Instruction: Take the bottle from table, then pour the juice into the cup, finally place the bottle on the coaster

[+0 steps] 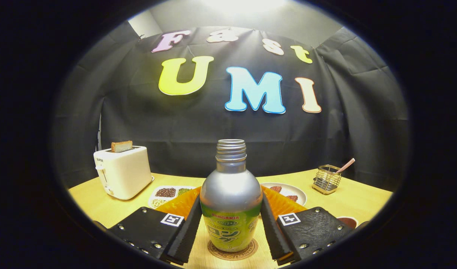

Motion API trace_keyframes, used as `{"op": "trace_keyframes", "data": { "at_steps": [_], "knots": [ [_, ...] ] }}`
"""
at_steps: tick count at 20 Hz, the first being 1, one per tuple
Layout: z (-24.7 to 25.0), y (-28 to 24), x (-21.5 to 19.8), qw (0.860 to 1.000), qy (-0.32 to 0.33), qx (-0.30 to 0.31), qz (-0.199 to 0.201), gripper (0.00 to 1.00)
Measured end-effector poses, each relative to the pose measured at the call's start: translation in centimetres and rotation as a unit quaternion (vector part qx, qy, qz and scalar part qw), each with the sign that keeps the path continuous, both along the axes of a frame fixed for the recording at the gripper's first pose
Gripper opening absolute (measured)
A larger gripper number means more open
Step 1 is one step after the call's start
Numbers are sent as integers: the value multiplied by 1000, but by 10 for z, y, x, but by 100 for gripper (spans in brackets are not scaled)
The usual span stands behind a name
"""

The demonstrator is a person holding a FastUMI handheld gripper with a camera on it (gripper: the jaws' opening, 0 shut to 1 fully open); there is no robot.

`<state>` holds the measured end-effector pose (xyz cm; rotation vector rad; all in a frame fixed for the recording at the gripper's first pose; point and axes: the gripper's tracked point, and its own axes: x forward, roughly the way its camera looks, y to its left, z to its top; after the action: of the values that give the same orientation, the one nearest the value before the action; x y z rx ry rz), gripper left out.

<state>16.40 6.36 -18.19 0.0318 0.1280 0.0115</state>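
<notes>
Upright, gripper view | bottle (231, 209) stands on the round coaster (234, 252) on the counter (348, 201), long axis vertical, uncapped mouth pointing up | gripper (231, 228) jaws close against both sides, apparently holding it | likely the final placing step; orange mat (179, 203) behind.

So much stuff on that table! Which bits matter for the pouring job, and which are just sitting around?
Job: bottle, standing on the coaster; gripper, fingers either side of the bottle.

Lying about: toaster with toast, divided tray, plate, wire basket, orange mat.
</notes>
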Motion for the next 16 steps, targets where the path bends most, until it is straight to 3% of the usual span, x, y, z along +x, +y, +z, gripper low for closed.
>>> {"op": "trace_keyframes", "data": {
  "at_steps": [13, 15, 16],
  "knots": [
    [-25, 0, 3, 1000, 5, 9, 5, 78],
    [-21, -1, -2, 1000, 5, -3, 7, 81],
    [-13, -2, -7, 1000, 1, -7, 8, 90]
  ]
}}
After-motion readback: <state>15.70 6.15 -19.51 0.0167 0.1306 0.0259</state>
